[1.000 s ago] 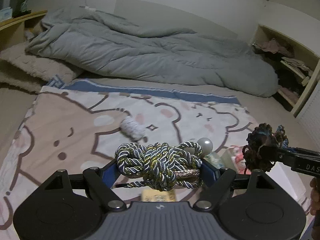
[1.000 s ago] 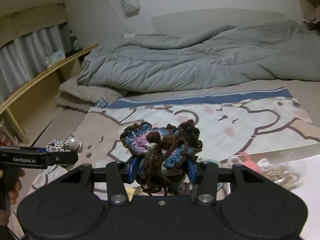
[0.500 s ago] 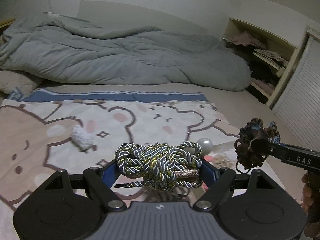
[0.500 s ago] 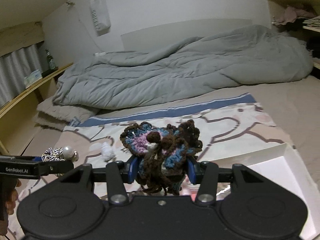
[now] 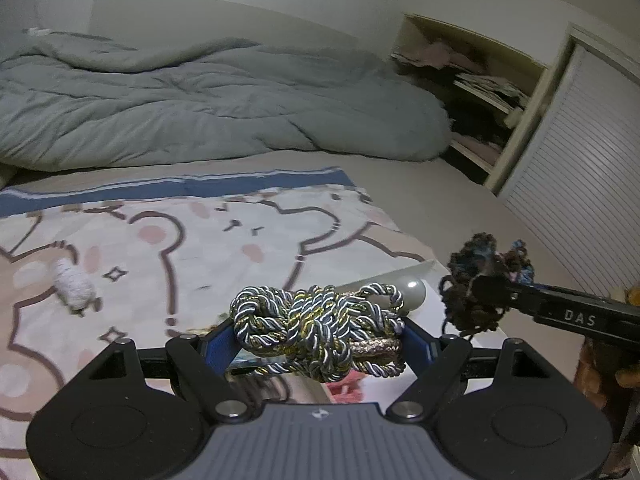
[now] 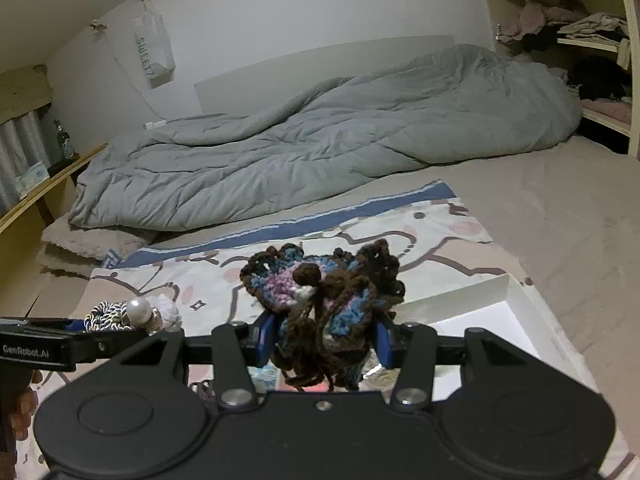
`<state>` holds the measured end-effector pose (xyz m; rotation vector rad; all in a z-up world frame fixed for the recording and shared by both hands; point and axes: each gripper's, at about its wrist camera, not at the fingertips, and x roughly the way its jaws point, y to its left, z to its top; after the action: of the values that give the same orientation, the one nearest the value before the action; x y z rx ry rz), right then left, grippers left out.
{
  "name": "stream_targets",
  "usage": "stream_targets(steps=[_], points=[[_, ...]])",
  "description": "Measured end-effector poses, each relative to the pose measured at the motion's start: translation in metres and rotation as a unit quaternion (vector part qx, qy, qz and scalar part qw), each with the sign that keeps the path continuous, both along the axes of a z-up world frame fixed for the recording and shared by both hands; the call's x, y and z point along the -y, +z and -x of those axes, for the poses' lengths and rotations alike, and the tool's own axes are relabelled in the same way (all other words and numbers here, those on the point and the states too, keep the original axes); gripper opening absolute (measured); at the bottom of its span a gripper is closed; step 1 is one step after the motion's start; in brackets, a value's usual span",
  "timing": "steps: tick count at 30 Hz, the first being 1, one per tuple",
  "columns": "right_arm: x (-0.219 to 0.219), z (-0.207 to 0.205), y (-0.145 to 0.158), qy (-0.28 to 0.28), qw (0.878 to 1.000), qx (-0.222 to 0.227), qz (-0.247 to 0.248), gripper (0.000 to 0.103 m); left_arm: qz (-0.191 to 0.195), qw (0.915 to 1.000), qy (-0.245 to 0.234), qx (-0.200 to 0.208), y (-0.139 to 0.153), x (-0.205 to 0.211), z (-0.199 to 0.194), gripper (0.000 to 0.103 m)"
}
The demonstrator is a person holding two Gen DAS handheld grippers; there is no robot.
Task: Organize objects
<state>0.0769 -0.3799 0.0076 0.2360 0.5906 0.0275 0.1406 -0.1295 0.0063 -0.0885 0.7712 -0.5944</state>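
My left gripper (image 5: 318, 338) is shut on a knotted blue, white and gold cord hair clip (image 5: 316, 328) with a pearl bead (image 5: 412, 292); it also shows in the right wrist view (image 6: 116, 316). My right gripper (image 6: 322, 336) is shut on a brown, blue and pink crocheted hair piece (image 6: 320, 300), which also shows at the right of the left wrist view (image 5: 480, 296). Both are held above a white box (image 6: 504, 312) on the bear-print blanket (image 5: 200, 248).
A small white fluffy item (image 5: 74, 284) lies on the blanket at the left. A grey duvet (image 6: 320, 148) covers the back of the bed. Shelves with clothes (image 6: 580, 36) stand at the right. Other small items lie below the grippers, mostly hidden.
Both grippers have swung to the right with their loads. The white box now lies below them and the fluffy item has slid to the left of view.
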Motion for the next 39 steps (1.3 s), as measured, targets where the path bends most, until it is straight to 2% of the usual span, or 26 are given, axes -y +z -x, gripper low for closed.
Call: stream_targets(steps=[7,11,16,20,25,33,39], points=[[0.016,0.001,-0.01,-0.004,1.0,-0.02,0.007,0.049,-0.024,0.9976,-0.064,0.004,-0.012,0.034,0.003,0.083],[0.023,0.001,-0.017,0.0,0.999,-0.036,0.011,0.049,-0.044,0.9906,-0.129,0.005,-0.024,0.052,0.009,0.083],[0.03,0.003,-0.026,0.017,0.998,-0.059,0.014,0.049,-0.091,0.9693,-0.227,0.022,-0.04,0.074,0.025,0.083],[0.033,0.004,-0.033,0.028,0.996,-0.079,0.014,0.049,-0.123,0.9472,-0.295,0.029,-0.053,0.09,0.038,0.083],[0.034,0.004,-0.042,0.046,0.993,-0.109,0.02,0.049,-0.155,0.9211,-0.356,0.026,-0.067,0.104,0.047,0.083],[0.027,0.0,-0.066,0.08,0.98,-0.179,0.034,0.049,-0.212,0.8866,-0.411,0.011,-0.095,0.122,0.045,0.083],[0.019,-0.008,-0.083,0.102,0.97,-0.217,0.042,0.049,-0.245,0.8743,-0.419,-0.009,-0.114,0.132,0.033,0.083]])
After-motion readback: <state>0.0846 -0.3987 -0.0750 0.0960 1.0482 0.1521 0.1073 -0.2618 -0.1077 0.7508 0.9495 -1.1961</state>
